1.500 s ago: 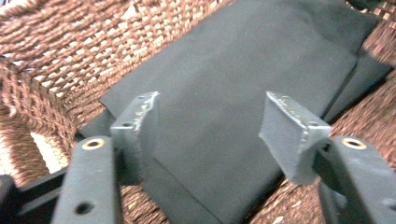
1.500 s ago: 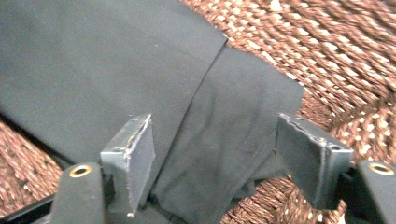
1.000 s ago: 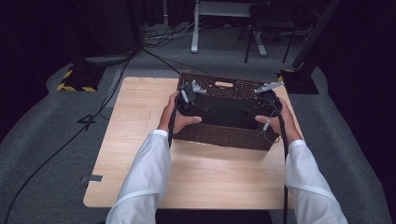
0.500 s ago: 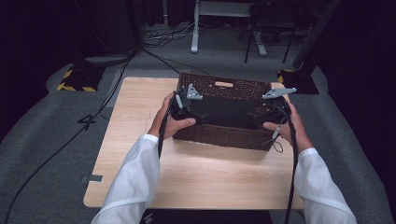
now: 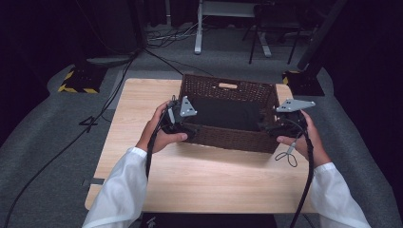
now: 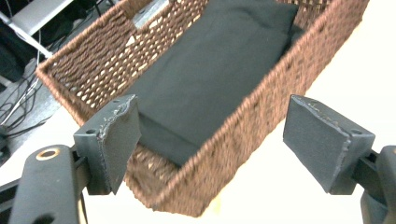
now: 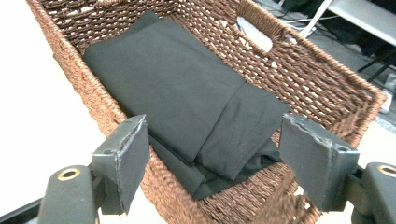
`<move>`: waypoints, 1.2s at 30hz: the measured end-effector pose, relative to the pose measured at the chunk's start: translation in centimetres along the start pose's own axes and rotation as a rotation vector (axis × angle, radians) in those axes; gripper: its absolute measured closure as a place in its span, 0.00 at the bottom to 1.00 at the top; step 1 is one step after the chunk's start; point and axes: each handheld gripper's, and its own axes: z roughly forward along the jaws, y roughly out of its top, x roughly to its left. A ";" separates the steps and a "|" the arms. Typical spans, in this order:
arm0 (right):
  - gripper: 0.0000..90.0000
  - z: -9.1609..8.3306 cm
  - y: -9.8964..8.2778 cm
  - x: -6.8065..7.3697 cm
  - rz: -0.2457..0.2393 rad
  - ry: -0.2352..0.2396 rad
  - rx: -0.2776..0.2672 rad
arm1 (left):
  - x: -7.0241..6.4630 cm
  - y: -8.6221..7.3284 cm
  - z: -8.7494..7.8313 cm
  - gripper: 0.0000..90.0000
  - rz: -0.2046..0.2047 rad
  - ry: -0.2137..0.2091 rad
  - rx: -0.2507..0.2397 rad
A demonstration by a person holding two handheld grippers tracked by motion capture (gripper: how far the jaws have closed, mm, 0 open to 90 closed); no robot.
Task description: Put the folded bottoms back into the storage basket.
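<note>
1. Dark surroundings and a grey carpeted floor (image 5: 57, 156) frame the pale wooden tabletop (image 5: 142, 104), with cables trailing across the floor behind it.
2. On the tabletop's far half stands a rectangular brown woven wicker basket (image 5: 228, 88) with a handle slot in its far wall.
3. Inside the basket lies a folded black cloth (image 5: 227, 113), flat on the bottom and covering most of it.
4. At the basket's near left corner is the left gripper (image 5: 183, 124); its fingers (image 6: 119, 135) stand released, straddling that corner without pressing on it, and they have just been closing a little.
5. At the basket's near right corner is the right gripper (image 5: 271, 126); its fingers (image 7: 128, 161) are likewise spread, one outside the wall and one over the cloth's edge, gripping nothing.
6. White sleeves (image 5: 119, 190) reach in from the near edge.
</note>
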 end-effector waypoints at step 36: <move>0.29 -4.2 -7.8 2.4 -0.028 -0.075 -0.013 | -2.3 -10.0 -2.5 0.20 0.027 0.079 0.119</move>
